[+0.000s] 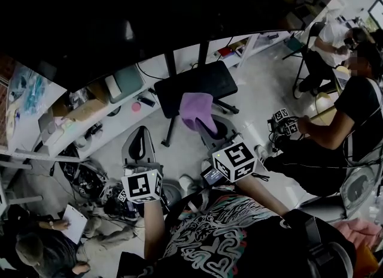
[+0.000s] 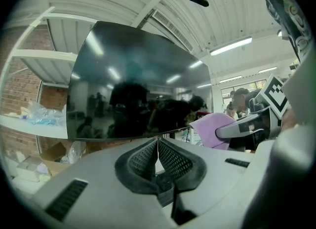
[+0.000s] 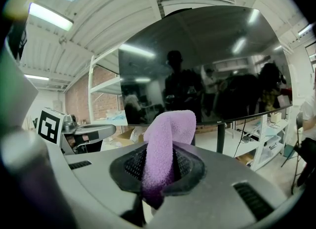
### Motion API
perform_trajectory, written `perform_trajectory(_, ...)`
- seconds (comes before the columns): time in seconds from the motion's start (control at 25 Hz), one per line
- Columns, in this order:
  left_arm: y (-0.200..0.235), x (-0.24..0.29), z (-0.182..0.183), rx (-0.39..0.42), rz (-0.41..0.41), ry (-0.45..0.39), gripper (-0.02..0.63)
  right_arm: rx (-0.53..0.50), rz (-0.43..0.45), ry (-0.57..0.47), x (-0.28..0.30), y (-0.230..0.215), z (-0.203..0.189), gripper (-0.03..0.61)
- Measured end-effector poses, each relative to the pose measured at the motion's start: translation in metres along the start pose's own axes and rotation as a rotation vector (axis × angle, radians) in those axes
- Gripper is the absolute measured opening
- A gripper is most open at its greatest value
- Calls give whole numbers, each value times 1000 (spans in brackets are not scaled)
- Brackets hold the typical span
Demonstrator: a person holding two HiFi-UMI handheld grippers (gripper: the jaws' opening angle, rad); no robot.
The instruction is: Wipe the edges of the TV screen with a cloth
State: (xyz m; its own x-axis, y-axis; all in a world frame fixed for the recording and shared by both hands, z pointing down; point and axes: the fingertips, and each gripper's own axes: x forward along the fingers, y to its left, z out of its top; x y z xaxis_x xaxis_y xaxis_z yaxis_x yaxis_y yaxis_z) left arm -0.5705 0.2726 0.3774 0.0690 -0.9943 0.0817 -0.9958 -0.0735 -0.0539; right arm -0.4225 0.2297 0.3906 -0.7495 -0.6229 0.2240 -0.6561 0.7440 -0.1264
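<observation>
The TV screen (image 1: 119,19) is a large dark panel filling the top of the head view, and it reflects the room. My right gripper (image 1: 209,128) is shut on a purple cloth (image 1: 197,110), held below the screen's lower edge and apart from it. In the right gripper view the cloth (image 3: 165,144) sticks up from between the jaws in front of the TV screen (image 3: 207,70). My left gripper (image 1: 139,145) hangs to the left. Its jaws (image 2: 157,146) are shut together with nothing between them, facing the TV screen (image 2: 133,90).
The TV's black stand base (image 1: 191,85) sits on the floor below the screen. White shelving (image 1: 78,112) with boxes and clutter runs behind it. A person (image 1: 335,127) sits at the right and another person (image 1: 36,247) crouches at the lower left.
</observation>
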Motion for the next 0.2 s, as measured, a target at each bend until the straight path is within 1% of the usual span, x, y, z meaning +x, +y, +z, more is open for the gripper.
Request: perform_trajectory(0.2, 5, -2, 5, 10, -3, -7, 20, -10, -6, -9, 3, 3, 6, 66)
